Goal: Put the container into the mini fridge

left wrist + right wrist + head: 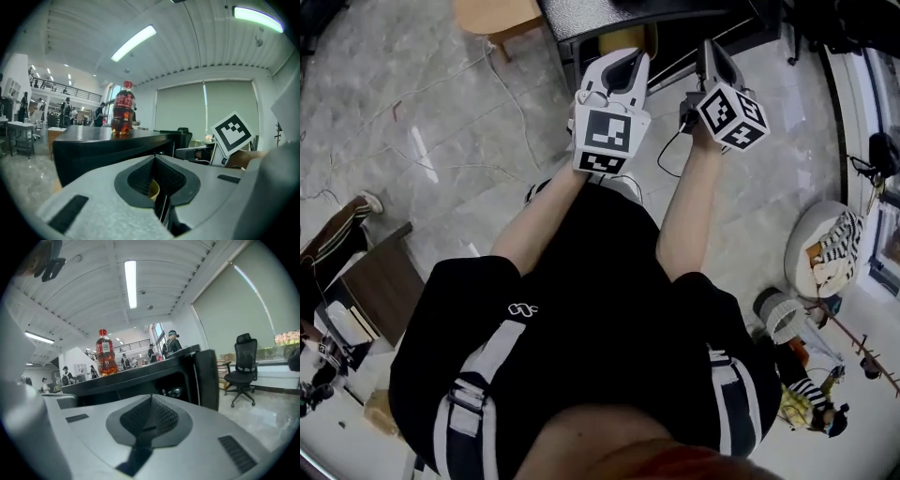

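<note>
Both grippers are held up side by side in front of a black mini fridge. My left gripper is shut with nothing held; in its own view the jaws meet, and a sliver of something yellow shows through the gap behind them. My right gripper is also shut and empty. The fridge door stands open, and a shiny object sits in the dark interior. A red-capped bottle of reddish drink stands on the fridge top. A yellowish thing shows below the fridge top.
A wooden stool stands left of the fridge, with cables across the stone floor. A low brown cabinet is at my left, a round basket of cloth at my right. An office chair stands beyond the fridge door.
</note>
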Motion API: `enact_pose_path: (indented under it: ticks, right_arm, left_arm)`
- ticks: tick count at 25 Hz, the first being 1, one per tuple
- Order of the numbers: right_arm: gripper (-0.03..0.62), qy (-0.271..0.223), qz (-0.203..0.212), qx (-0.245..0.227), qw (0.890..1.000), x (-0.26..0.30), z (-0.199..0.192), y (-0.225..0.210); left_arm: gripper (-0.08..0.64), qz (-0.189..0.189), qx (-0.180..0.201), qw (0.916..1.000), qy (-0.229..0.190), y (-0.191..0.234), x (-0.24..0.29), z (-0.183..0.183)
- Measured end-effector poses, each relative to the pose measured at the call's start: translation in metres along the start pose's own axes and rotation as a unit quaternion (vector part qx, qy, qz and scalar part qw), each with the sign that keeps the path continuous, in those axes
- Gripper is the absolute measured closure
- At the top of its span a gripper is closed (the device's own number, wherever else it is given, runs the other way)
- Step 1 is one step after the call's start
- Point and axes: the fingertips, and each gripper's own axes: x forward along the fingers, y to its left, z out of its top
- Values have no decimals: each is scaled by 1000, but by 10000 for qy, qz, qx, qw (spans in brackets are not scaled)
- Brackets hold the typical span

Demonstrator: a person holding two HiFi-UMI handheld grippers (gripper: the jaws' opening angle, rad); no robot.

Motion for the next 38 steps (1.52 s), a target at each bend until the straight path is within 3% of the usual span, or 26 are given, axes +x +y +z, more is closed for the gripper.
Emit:
enact_pose_path:
  ticks: [6,10,14,19,24,30,38]
  right_arm:
    - [580,-697,-929,73,9932,-71,30,-61]
    - [580,-1024,-1636,-52,9812,-145,47,-95]
    - [580,-1379,-2691,-118,9531,-228,60,-132]
    - [580,-1667,-3640,-361,9157,-313,77,-150]
    - [581,-1721,-4654,-762,8649,-392,88,-151]
    - [581,-2003,-5065,-734,8354,-446,98,-151]
    - [581,-2180,-5008,-804,8338,-440,111,-158]
  left_arm:
    - [551,-864,272,9957,-216,-56,42,27]
    - [551,-1534,278,9870,-386,-119,57,49]
    - [551,-2494,247,9663,-584,-193,75,68]
    - [551,-3368,157,9375,-857,-271,74,94]
    - [551,-4128,308,9052,-963,-341,52,105]
    - [551,-4611,472,8801,-1029,-388,31,113]
    - [551,-4702,607,8735,-1105,-393,35,117]
